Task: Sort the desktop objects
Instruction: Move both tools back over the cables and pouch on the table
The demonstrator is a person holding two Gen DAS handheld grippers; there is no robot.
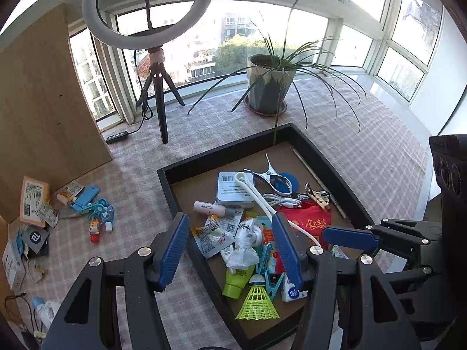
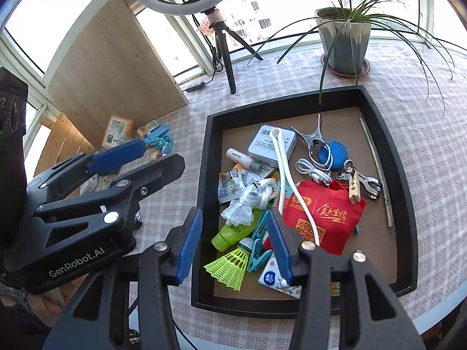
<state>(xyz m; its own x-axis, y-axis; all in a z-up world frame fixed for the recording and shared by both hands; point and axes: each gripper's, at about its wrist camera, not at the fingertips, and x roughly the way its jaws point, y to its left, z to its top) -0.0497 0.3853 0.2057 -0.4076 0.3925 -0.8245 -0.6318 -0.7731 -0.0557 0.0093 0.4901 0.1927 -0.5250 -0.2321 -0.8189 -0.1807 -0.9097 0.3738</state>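
Note:
A black tray (image 1: 221, 154) (image 2: 292, 99) on the checked cloth holds a jumble. In it lie a red bag (image 2: 327, 213), a grey tin (image 2: 271, 143), a white bendy tube (image 2: 287, 180), a yellow-green shuttlecock (image 1: 258, 303) (image 2: 229, 265), a green bottle (image 2: 233, 230), teal pegs (image 2: 258, 250), crumpled white plastic (image 1: 246, 242) and snack packets (image 1: 210, 239). My left gripper (image 1: 230, 221) (image 2: 162, 153) hangs open over the tray's near left edge, nothing between its blue pads. My right gripper (image 2: 235, 218) is open above the bottle and pegs, also gripping nothing.
Left of the tray lie a cardboard pack (image 1: 33, 201), a blue stand (image 1: 84, 198), a teal toy (image 1: 102, 208) and a small figure (image 1: 95, 230). A ring light on a tripod (image 1: 159, 93), a potted plant (image 1: 268, 84) and a leaning board (image 1: 43, 110) stand behind.

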